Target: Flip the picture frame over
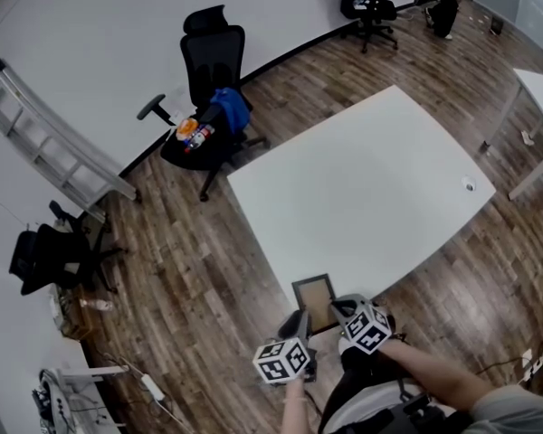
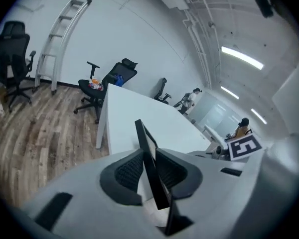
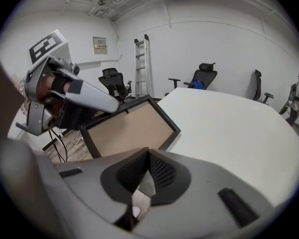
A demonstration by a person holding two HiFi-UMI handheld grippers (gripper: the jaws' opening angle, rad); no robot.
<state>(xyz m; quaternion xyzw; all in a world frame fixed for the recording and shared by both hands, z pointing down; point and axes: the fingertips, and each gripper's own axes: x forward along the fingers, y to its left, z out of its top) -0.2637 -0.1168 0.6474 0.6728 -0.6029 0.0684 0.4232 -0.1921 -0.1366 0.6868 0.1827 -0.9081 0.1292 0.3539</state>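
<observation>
The left tool (image 1: 297, 322) pinches one edge of the dark-rimmed picture frame (image 1: 314, 300) at the near corner of the white counter (image 1: 371, 179), brown panel up and seemingly tilted off the surface, while the right tool (image 1: 346, 307) sits just beside it, jaws pressed together on nothing.

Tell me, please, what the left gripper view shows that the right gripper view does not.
Only the left gripper view: the picture frame seen edge-on, clamped between the left gripper's jaws, and a person in orange far off. Only the right gripper view: the frame's brown panel, the left gripper holding its edge, and the right gripper shut on nothing. Both: the white table, the ladder and the black office chair carrying something blue.
</observation>
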